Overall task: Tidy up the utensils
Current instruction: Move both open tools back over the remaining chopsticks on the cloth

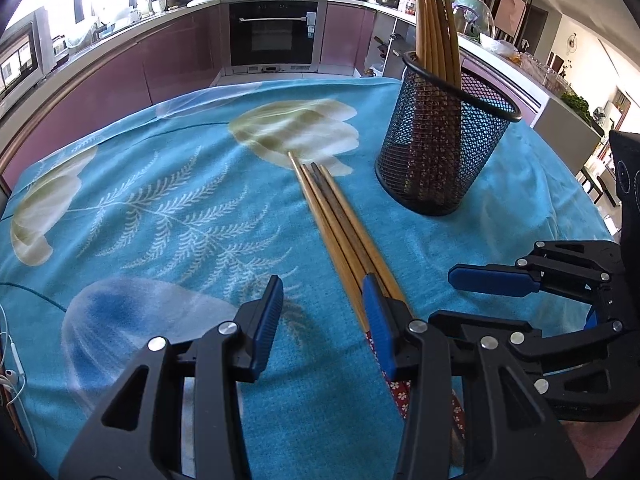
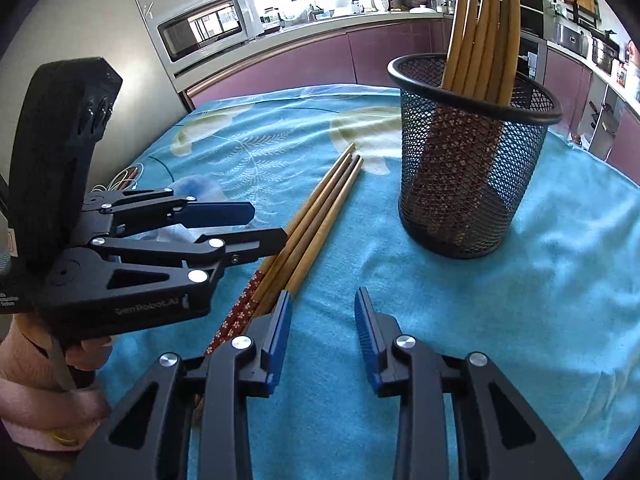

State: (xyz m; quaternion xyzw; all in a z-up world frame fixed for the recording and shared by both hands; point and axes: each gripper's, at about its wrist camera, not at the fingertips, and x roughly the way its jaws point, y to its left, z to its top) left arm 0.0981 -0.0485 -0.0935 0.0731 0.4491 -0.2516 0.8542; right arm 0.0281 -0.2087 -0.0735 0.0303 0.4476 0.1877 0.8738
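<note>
Wooden chopsticks (image 1: 340, 220), red floral ends, lying together

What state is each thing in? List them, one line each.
Loose chopsticks: four, lying side by side on the tablecloth.
Mesh holder: upright, with several chopsticks standing in it.
Left gripper: open, right finger by the loose chopsticks.
Right gripper: open, nothing between its fingers.

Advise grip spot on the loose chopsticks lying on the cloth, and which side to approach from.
Take the loose chopsticks at the thick patterned handle end nearest the grippers, coming down from above with fingers straddling the bundle crosswise. They lie flat and side by side on the blue cloth, tips pointing away; probably pinch one or two, since all four may splay.
</note>
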